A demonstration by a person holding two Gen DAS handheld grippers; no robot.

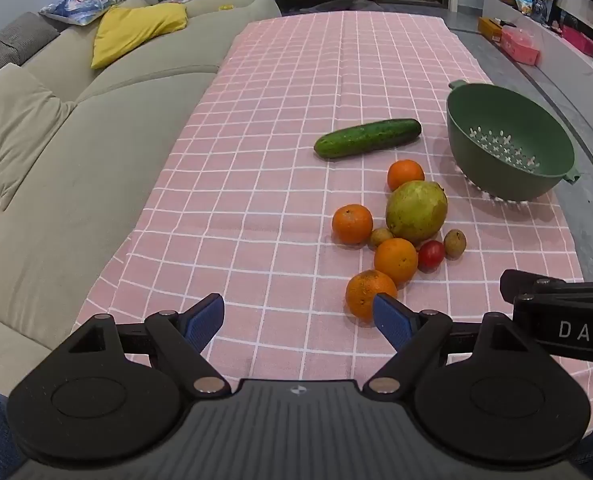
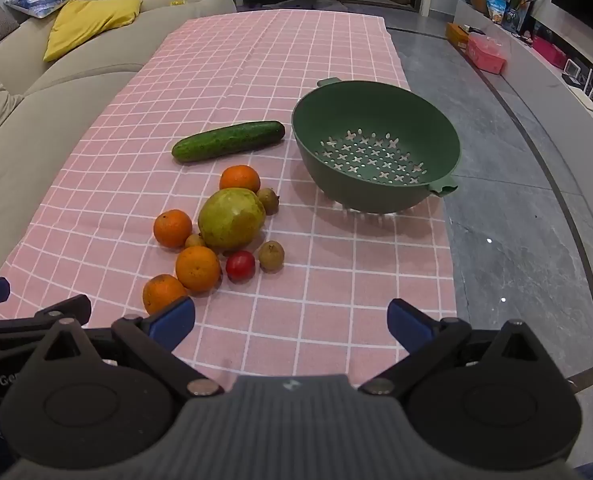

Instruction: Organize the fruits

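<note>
A cluster of fruit lies on the pink checked tablecloth (image 1: 280,128) (image 2: 224,72): several oranges (image 1: 352,224) (image 2: 197,269), a large green-yellow guava (image 1: 416,211) (image 2: 231,219), a small red tomato (image 1: 431,255) (image 2: 240,265) and small brownish fruits (image 1: 454,243) (image 2: 271,255). A cucumber (image 1: 367,138) (image 2: 228,141) lies behind them. The green colander (image 1: 510,142) (image 2: 376,148) stands empty to the right. My left gripper (image 1: 298,322) is open, nothing between its fingers, near the closest orange (image 1: 366,292). My right gripper (image 2: 292,326) is open and empty, in front of the fruit.
A beige sofa (image 1: 76,152) (image 2: 24,112) with a yellow cushion (image 1: 136,32) runs along the table's left side. Grey stone floor (image 2: 516,200) lies to the right, with a low shelf of boxes (image 2: 484,52) beyond. The right gripper's body (image 1: 568,320) shows in the left wrist view.
</note>
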